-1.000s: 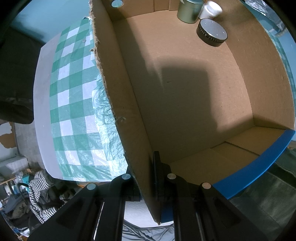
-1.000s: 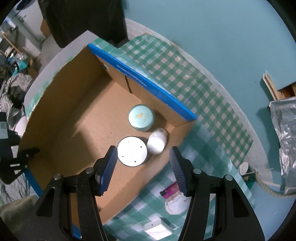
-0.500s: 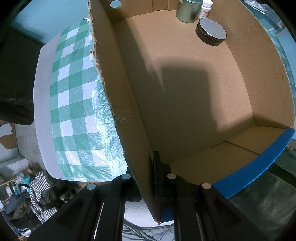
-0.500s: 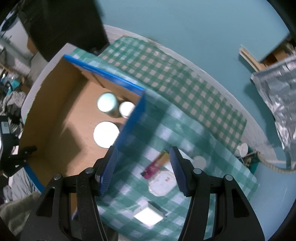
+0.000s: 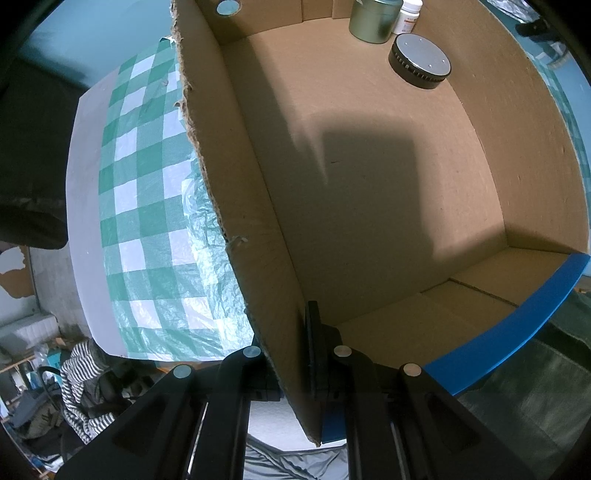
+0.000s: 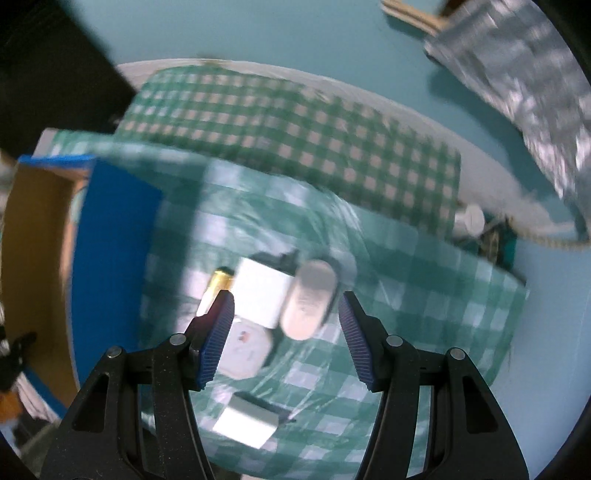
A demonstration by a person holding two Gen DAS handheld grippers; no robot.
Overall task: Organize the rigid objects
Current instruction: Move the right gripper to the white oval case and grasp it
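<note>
1. Your left gripper [image 5: 295,354], at the bottom of the left wrist view, is clamped tight on the side wall of the cardboard box [image 5: 236,206], one finger outside and one inside.
2. Past it, the box floor lies bare; at the upper right of the frame sit a black round puck [image 5: 420,65], a green tin [image 5: 373,18] and a white bottle [image 5: 408,14], close together by the far wall.
3. Your right gripper [image 6: 286,332] stands partly open with nothing between its blue pads, over the checked cloth on the desk [image 6: 417,295].
4. Just beyond its fingertips, blurred, lie a white block [image 6: 264,291], a grey oval case [image 6: 308,299], a white round item [image 6: 245,350] and a gold-tipped piece [image 6: 218,284], clustered and touching.
5. A white box [image 6: 245,426] lies lower in that frame; the cardboard box's blue side [image 6: 110,258] is at the left.
</note>
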